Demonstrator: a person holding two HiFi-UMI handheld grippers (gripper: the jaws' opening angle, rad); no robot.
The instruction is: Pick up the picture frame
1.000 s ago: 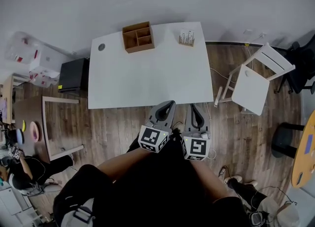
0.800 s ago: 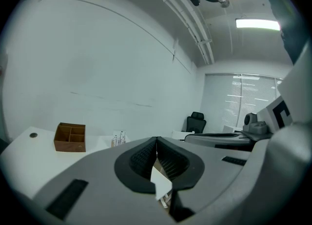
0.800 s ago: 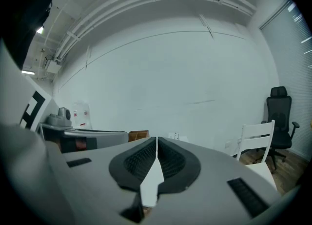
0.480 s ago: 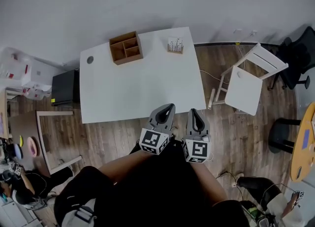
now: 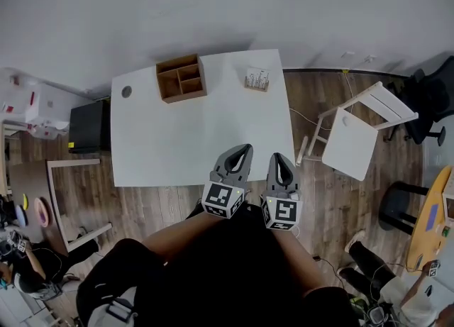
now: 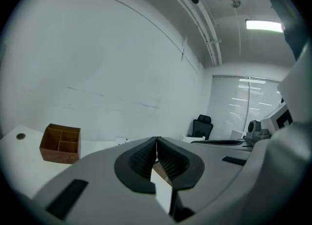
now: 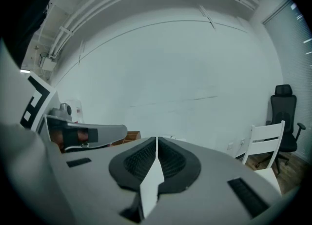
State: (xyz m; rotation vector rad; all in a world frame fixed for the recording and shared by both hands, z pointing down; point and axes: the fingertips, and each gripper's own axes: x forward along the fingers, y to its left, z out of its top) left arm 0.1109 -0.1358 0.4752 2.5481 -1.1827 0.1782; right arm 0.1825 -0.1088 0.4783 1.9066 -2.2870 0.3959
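Far ahead of both grippers, across the smooth white table (image 5: 206, 134), sits a small pale item (image 5: 256, 79), probably the picture frame, with a compartmented wooden box (image 5: 181, 77) to its left. The left gripper (image 5: 243, 151) and right gripper (image 5: 277, 158) have their ribbed black pads pressed together on nothing. Both hover at the table's near edge, likely poised to reach.

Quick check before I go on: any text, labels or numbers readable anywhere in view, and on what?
No readable text anywhere.
Left gripper and right gripper: square marker patterns only, no letters.
Frame on the table: dark marks, too small to read.
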